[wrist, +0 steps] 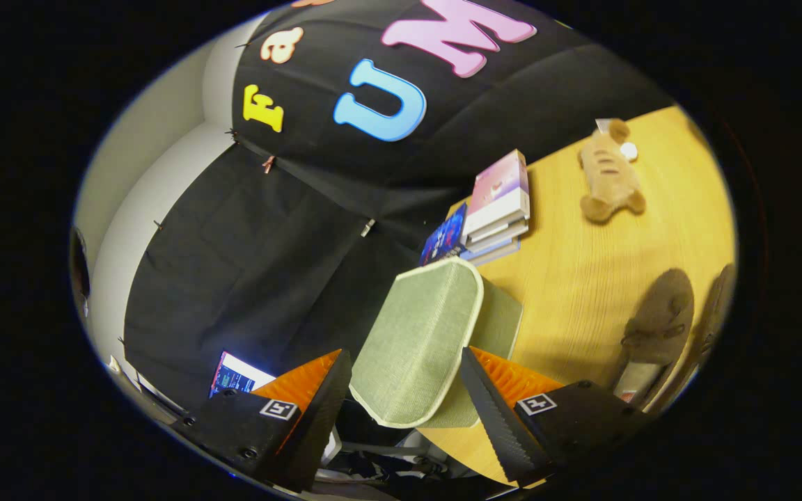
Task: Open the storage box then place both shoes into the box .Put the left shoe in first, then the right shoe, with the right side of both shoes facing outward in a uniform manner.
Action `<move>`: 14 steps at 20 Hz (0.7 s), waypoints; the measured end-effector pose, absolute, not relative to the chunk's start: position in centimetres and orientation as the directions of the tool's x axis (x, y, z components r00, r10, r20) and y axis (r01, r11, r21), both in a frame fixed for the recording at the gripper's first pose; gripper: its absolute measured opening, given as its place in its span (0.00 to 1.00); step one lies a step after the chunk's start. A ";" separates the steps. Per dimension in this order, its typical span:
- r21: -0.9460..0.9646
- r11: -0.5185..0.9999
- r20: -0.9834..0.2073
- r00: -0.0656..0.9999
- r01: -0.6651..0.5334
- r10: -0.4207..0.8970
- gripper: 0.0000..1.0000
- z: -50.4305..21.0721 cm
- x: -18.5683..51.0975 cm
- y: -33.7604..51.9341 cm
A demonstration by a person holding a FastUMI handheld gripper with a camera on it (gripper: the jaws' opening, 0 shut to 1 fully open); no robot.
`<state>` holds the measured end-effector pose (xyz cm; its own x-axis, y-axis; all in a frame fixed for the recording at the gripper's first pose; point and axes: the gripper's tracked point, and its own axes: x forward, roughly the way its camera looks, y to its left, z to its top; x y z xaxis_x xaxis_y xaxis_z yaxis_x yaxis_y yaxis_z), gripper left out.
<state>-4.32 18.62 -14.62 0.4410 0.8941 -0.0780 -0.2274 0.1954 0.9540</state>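
Standing apart, the gripper (pixel 406 390) fingers flank the green storage box lid (pixel 418 337), which rises between them without clear pressing contact. Right of them, two brown shoes (pixel 658 323) lie on the wooden table (pixel 582 278); farther off sit stacked books (pixel 495 209) and a plush toy (pixel 608 170).

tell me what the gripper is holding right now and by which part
The gripper has its two fingers on either side of the raised sage-green fabric lid of the storage box, near the lid's free end; whether both fingers press on it cannot be told.
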 end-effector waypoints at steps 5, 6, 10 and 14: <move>0.988 0.106 -0.061 0.344 -0.112 0.937 0.97 -18.5 -4.8 21.9; 0.992 0.087 -0.051 0.329 -0.096 0.943 0.97 -19.0 -4.7 22.6; 1.000 -0.009 0.011 0.297 -0.006 0.955 0.97 -20.1 -4.1 24.7; 0.994 -0.099 0.080 0.278 0.055 0.957 0.96 -20.1 -4.5 26.5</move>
